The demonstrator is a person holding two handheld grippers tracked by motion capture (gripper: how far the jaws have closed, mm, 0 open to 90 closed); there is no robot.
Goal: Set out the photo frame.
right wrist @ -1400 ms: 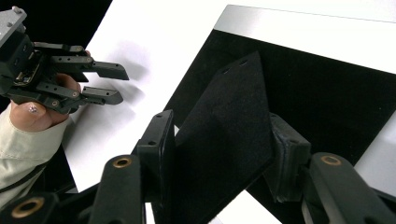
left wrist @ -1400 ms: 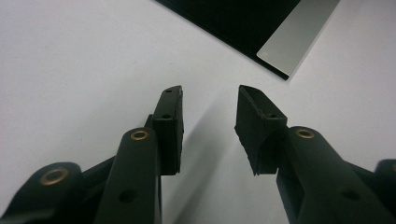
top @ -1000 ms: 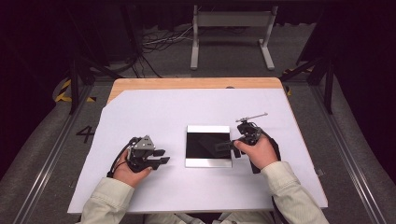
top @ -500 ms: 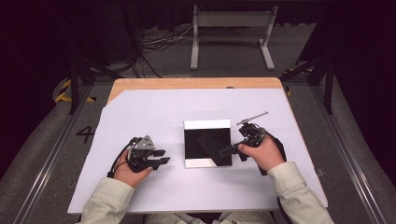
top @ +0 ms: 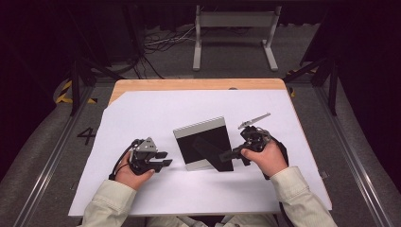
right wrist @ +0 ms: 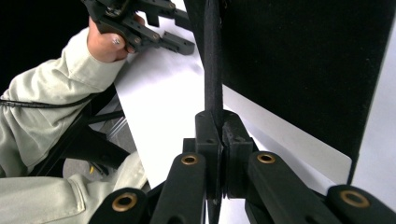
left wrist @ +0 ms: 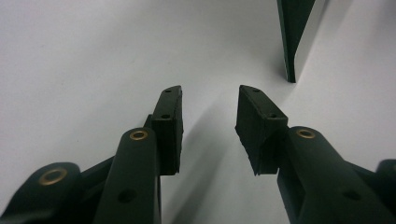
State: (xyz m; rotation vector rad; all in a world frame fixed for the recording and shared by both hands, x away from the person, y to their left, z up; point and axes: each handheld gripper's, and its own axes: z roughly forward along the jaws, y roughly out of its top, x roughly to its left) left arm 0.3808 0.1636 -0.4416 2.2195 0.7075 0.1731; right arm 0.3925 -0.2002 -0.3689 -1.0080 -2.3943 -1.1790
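A picture frame with a black back and a pale border is tipped up off the white sheet, far edge raised. Its black back and thin black stand leg fill the right gripper view. My right gripper has just been closing and is shut on that stand leg; its pads press on the leg from both sides. My left gripper rests on the sheet left of the frame, open and holding nothing. The frame's edge stands beyond its right jaw.
A white sheet covers most of a wooden table. A grey metal stand and cables lie on the floor behind. The person's left hand and sleeve appear in the right gripper view.
The frame lay flat a second ago; now its far edge is raised and it is turned slightly. The right gripper moved in over it and closed on the stand leg. The left gripper stayed put.
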